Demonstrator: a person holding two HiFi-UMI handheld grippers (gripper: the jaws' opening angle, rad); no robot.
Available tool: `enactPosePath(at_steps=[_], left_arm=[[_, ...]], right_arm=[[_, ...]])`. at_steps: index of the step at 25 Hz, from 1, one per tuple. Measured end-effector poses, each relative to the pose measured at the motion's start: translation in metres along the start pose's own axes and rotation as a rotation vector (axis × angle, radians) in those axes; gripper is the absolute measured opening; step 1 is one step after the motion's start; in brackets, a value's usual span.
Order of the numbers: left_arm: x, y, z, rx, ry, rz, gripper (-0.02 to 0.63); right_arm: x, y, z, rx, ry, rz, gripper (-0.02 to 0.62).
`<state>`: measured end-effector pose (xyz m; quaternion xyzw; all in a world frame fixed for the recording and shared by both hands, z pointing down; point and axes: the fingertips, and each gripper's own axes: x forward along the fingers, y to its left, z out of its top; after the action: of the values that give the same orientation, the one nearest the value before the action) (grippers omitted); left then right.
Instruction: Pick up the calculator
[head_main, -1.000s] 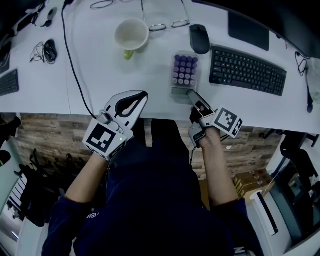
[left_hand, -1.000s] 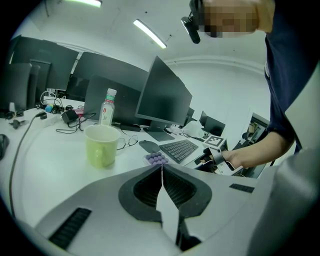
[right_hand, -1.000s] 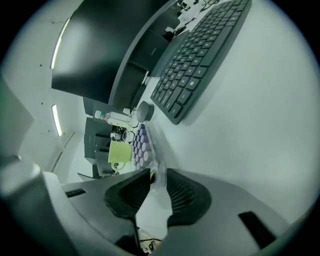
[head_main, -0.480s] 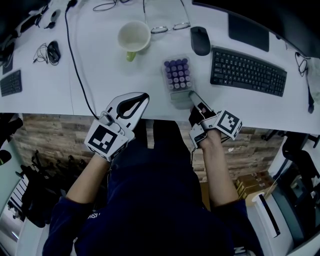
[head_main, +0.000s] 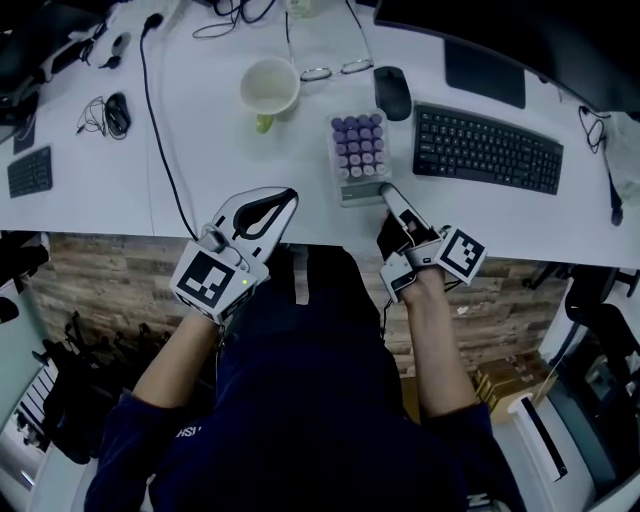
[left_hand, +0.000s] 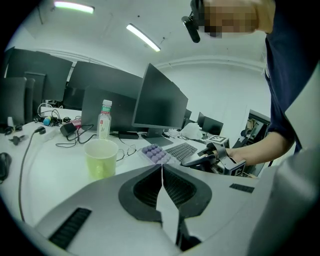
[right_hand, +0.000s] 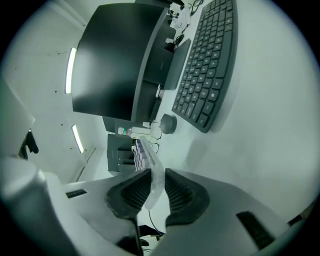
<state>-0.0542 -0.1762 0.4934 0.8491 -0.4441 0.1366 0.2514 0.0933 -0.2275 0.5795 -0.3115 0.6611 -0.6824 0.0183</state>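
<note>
The calculator (head_main: 358, 145), a pale slab with purple round keys, is off the white desk (head_main: 215, 150) near its front edge. My right gripper (head_main: 386, 193) is shut on its near end. The jaws have just been closing with that end between them. In the right gripper view the calculator (right_hand: 145, 156) runs edge-on away from the ribbed pads of my right gripper (right_hand: 157, 176). My left gripper (head_main: 289, 196) hovers at the desk's front edge to the left, shut and empty. The left gripper view shows the left gripper (left_hand: 161, 168) closed, with the calculator (left_hand: 153, 153) beyond it.
A pale green cup (head_main: 269, 88) stands left of the calculator. To the right lie a black keyboard (head_main: 487, 148) and mouse (head_main: 391, 79). Glasses (head_main: 331, 69) lie behind the cup. A black cable (head_main: 163, 140) crosses the desk at the left.
The right gripper has closed on the calculator's near end and risen, so the calculator has turned slightly and come up off the desk. The left gripper has stayed in place.
</note>
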Motion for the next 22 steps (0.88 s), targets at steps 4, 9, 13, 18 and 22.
enactPosePath(at_steps=[4,9,13,18,22], left_arm=[[-0.004,-0.001,0.016,0.023,-0.027,0.002,0.032],[-0.011,-0.003,0.035,0.054,-0.056,0.003,0.032],[-0.018,-0.001,0.049,0.08,-0.082,0.008,0.032],[-0.026,0.0,0.067,0.114,-0.111,0.012,0.032],[-0.033,-0.001,0.082,0.133,-0.134,0.011,0.032]], right_arm=[[-0.005,0.025,0.009,-0.013,-0.028,0.055,0.086],[-0.011,0.055,0.015,-0.018,-0.059,0.116,0.086],[-0.015,0.073,0.018,-0.023,-0.083,0.153,0.086],[-0.02,0.1,0.023,-0.042,-0.109,0.201,0.086],[-0.025,0.119,0.026,-0.052,-0.131,0.233,0.086]])
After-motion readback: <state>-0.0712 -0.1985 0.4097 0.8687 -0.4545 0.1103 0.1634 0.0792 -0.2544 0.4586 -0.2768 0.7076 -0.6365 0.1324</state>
